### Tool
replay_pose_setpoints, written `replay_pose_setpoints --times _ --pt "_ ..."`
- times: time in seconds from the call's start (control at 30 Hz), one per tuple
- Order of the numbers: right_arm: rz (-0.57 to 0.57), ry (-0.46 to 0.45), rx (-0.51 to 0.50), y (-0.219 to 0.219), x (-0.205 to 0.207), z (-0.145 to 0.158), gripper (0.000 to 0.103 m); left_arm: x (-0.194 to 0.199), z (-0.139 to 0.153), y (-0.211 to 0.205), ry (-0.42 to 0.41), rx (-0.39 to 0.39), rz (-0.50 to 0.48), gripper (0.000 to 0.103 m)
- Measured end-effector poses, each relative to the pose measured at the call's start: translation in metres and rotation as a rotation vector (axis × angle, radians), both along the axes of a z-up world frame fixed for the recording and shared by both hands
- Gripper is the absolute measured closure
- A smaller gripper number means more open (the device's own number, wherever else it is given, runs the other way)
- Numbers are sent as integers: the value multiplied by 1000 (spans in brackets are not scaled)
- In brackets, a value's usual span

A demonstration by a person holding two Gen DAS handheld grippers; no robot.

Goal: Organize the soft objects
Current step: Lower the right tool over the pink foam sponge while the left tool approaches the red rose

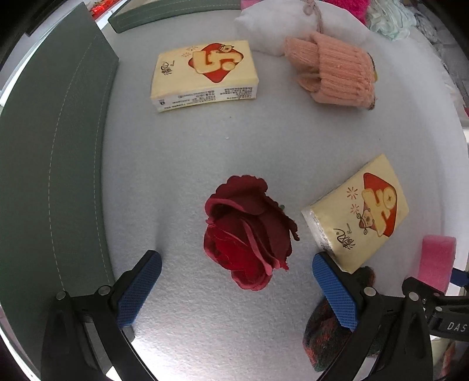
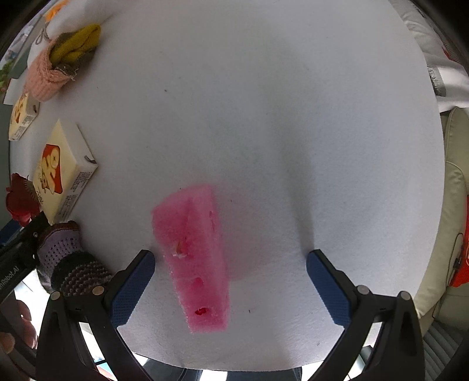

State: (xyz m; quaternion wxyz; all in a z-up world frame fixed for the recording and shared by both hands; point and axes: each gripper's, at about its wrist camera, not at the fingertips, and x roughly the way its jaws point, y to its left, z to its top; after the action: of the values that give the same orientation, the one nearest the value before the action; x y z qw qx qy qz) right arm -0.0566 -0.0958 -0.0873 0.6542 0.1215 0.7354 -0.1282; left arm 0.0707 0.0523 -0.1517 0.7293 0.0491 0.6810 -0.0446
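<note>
In the left wrist view a dark red fabric rose [image 1: 247, 231] lies on the white felt surface [image 1: 205, 146] between the fingers of my open left gripper [image 1: 237, 260]. A yellow tissue pack [image 1: 356, 214] lies right of the rose, a second pack [image 1: 205, 74] farther back, and a peach knit glove [image 1: 331, 71] at the back right. In the right wrist view a pink sponge block [image 2: 195, 258] lies between the fingers of my open right gripper [image 2: 230, 260], nearer the left finger. Neither gripper holds anything.
A dark green panel [image 1: 49, 175] borders the surface on the left. A white pouch [image 1: 275, 25] sits at the back. A dark knit item [image 1: 322, 331] lies under the left gripper's right finger; it also shows in the right wrist view [image 2: 70, 260]. The surface's front edge [image 2: 234, 366] is close.
</note>
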Motion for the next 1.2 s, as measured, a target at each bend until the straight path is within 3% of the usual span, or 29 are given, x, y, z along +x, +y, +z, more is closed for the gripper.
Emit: replay_pose_setpoints --times 0.17,0.33,0.5,0.67,0.97,1.2 --pt "-2 -10 58 -24 -3 -1 0 0 -2 3 -6 0 0 0" --pt "-138 -76 52 -75 -24 25 0 -11 0 -4 -18 0 0 0" --pt "-224 -91 -23 -112 -45 41 0 -10 2 -5 -18 1 0 0" --pt "-291 -134 22 -122 -60 55 0 -9 2 -4 -19 1 0 0" --pt "-42 -121 -5 -87 -30 50 0 -10 2 -5 -18 1 0 0" --pt "22 -68 10 -65 -6 25 0 -9 3 -4 -11 2 -1 0"
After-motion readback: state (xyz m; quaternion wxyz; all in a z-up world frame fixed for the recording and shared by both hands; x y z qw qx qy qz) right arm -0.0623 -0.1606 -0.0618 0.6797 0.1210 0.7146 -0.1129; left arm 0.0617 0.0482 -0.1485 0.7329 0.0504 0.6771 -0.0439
